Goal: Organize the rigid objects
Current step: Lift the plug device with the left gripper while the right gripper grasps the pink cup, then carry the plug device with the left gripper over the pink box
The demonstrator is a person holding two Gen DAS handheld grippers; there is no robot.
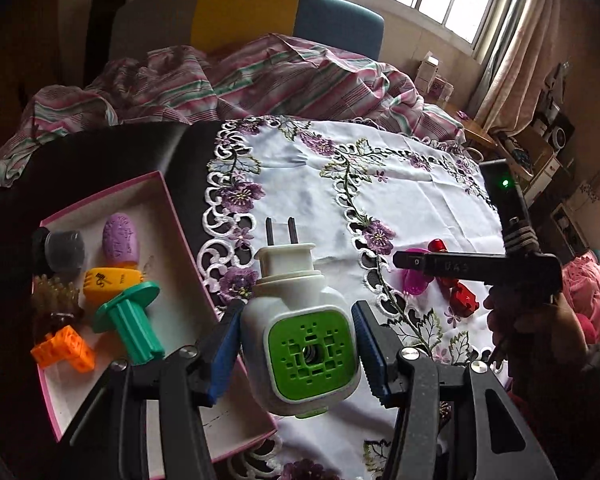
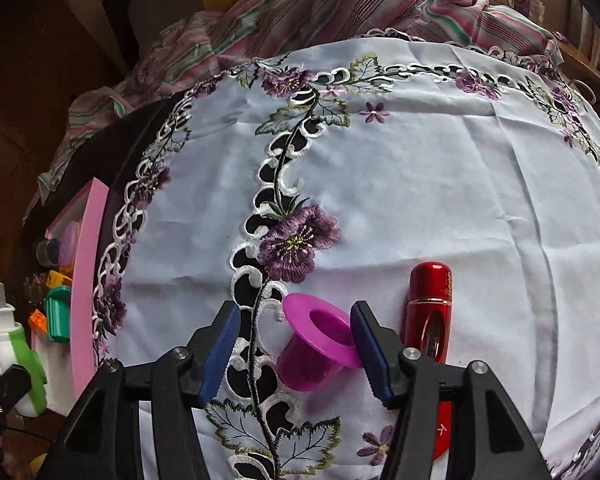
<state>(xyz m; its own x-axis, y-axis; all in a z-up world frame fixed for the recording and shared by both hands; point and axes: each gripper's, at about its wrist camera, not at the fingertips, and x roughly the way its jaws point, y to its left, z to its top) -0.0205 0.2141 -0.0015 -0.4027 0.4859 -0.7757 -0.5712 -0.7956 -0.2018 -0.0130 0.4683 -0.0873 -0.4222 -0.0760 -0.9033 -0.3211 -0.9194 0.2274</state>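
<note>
My left gripper is shut on a white and green plug-in device, prongs pointing away, held above the right edge of the pink box. The box holds a green flanged piece, an orange block, a yellow piece, a purple oval and a grey cap. My right gripper is open around a magenta flanged cup lying on the tablecloth; its right finger touches the rim. A red cylinder lies just right of it.
The white embroidered tablecloth covers the table. A striped blanket lies behind it. The pink box stands at the left in the right wrist view, with the plug-in device beside it. Shelves with clutter stand at right.
</note>
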